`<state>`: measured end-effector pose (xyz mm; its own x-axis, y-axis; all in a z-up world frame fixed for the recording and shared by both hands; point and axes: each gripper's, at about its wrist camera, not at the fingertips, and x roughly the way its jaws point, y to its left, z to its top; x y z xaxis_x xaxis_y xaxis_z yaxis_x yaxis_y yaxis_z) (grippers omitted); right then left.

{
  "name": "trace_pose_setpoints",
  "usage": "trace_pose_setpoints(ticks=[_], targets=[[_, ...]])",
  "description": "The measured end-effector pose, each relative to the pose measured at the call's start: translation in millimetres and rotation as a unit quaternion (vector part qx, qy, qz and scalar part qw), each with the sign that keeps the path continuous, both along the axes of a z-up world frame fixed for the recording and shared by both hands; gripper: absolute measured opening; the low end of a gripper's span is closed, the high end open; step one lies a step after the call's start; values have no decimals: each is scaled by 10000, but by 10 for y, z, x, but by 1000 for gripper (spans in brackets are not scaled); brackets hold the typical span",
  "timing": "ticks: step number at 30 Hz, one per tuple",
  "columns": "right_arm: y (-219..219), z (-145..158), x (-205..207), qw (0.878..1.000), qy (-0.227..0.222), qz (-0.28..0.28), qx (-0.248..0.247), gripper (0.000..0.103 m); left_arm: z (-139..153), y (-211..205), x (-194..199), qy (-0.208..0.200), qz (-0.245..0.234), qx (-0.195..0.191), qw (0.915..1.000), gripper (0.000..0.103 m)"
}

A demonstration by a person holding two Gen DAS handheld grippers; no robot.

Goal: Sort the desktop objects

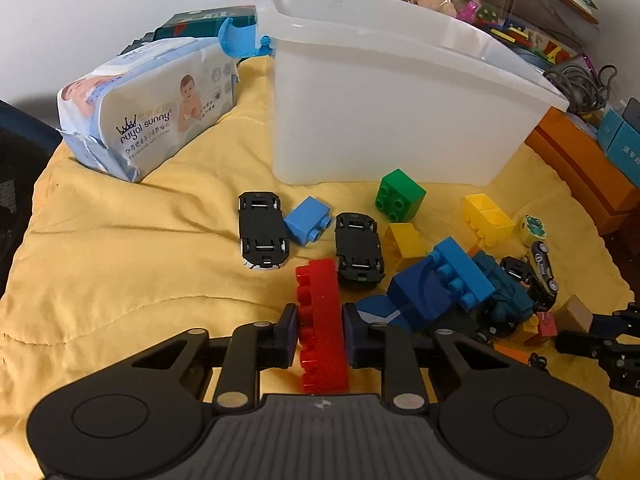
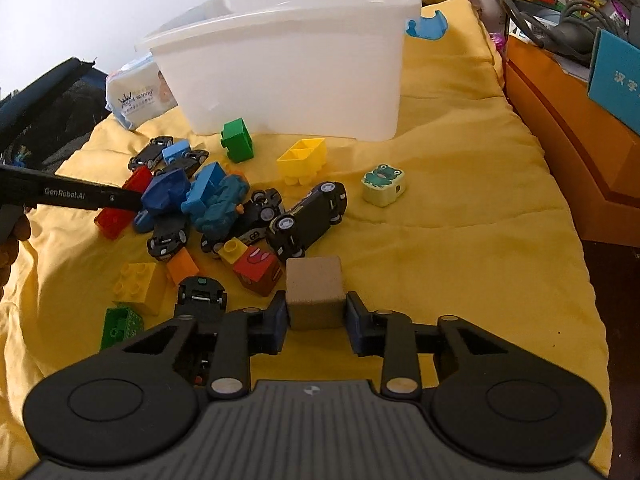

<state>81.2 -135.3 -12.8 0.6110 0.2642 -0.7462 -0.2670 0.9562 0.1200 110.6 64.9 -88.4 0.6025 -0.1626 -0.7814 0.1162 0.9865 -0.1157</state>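
My left gripper (image 1: pixel 320 330) is shut on a long red brick (image 1: pixel 320 320), low over the yellow blanket (image 1: pixel 120 260); the brick also shows in the right wrist view (image 2: pixel 120 208). My right gripper (image 2: pixel 316 316) is shut on a tan wooden cube (image 2: pixel 315 296), which the left wrist view shows at its right edge (image 1: pixel 574 314). Between the grippers lies a pile of blue, yellow and green bricks and several black toy cars (image 2: pixel 308 220). A white plastic bin (image 1: pixel 380 100) stands behind the pile.
A pack of baby wipes (image 1: pixel 148 108) lies left of the bin. A frog-printed block (image 2: pixel 383 184) and a yellow open brick (image 2: pixel 302 158) lie right of the pile. An orange box (image 2: pixel 560 140) borders the blanket on the right, with clutter behind it.
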Motion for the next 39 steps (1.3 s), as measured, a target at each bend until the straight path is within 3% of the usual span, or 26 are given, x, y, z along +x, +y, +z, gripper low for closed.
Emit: trace_pose_setpoints(ticks=[5,7,9,13,15,16,22,26,29,33,39], targets=[[-60,222,-81,9994,-312,-50,143,33,211,43,-148,-220,35,-131,9997,25],[-82,341,-109,9987,-449,-40,224,26,334,49,-218,-364,11,-114,9993,25],[-95,509,-121,9974,-637,-28,325,25,509,66,-279,-565,24,-197,9982,25],[6,696,3,9972,-691,295,-1,29,807,71,-239,-800,38,-370,9961,25],[19,612,54,9978,-492,386,-205,67,859,51,-209,-891,20,-325,9955,25],[10,543,51,9981,-391,394,-252,72,865,46,-209,-913,23,-314,9953,25],[42,111,-126,9989,-56,266,-370,66,755,47,-273,-747,117,-384,9964,25],[53,-19,-105,9991,-25,283,-323,38,727,26,-331,-721,28,-314,9969,25],[6,21,-90,9994,9,282,-179,36,750,26,-321,-750,15,-292,9968,25],[-63,462,-51,9991,-346,82,214,36,905,55,-251,-883,55,-393,9953,25],[91,1434,400,9885,-1401,222,527,36,1293,-2,126,-1246,17,-442,9912,25]])
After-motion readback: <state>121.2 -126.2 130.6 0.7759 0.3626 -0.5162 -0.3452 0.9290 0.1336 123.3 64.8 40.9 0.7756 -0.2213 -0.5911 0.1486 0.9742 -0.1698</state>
